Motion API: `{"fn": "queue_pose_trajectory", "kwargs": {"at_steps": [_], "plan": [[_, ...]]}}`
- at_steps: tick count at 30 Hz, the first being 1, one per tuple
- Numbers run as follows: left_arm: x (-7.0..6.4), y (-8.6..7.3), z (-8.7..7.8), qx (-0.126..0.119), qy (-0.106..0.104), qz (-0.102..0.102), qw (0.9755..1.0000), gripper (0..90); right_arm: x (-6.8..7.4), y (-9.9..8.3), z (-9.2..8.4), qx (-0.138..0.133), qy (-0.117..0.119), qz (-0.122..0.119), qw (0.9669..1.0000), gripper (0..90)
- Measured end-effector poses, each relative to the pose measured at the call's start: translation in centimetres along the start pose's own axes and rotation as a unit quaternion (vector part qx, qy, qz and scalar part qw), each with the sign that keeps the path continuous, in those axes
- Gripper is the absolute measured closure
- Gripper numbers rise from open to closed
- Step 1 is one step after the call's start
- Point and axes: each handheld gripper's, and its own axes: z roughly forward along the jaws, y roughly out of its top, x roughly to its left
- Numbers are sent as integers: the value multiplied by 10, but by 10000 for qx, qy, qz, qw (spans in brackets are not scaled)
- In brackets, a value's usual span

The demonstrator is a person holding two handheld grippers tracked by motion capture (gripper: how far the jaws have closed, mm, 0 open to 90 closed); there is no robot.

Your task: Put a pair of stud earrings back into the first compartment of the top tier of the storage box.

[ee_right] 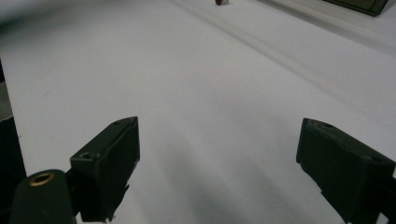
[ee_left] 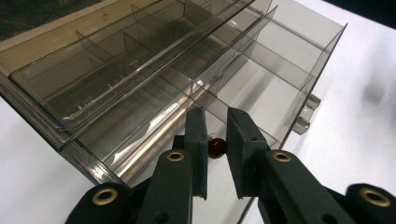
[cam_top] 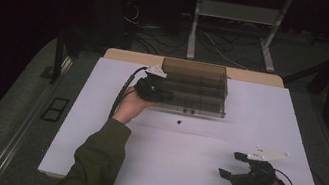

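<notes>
The left gripper [ee_left: 215, 154] hovered over the near-left compartment of a clear divided organizer box [cam_top: 194, 85] at the far middle of the white tabletop [cam_top: 96, 126]. Its fingers [ee_left: 196, 140] stood a little apart, with a small dark-red bead [ee_left: 217, 147] between them — whether pinched, just freed, or lying on the compartment floor could not be told. If a drop was the step, it would go best with the fingers kept low inside the dividers and opened slowly, so the bead did not bounce into a neighbouring cell. The right gripper [cam_top: 231, 164] rested near the tabletop's front right, fingers spread wide on nothing. A second small dark object [cam_top: 179, 122] lay just before the box — too small to identify.
</notes>
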Motion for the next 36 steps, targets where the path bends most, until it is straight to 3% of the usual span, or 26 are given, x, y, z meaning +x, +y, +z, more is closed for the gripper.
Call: {"fn": "queue_pose_trajectory", "kwargs": {"at_steps": [14, 25, 36], "plan": [[-3, 3, -9, -139, 16, -39, 9999, 679, 0, 0, 0, -6, 0, 4, 10000, 128], [-18, 5, -24, -206, -133, -44, 9997, 546, 0, 0, -1, -9, -4, -23, 10000, 128], [-38, -7, -43, -275, -286, 96, 9992, 459, 0, 0, -1, -25, -2, -2, 10000, 128]]}}
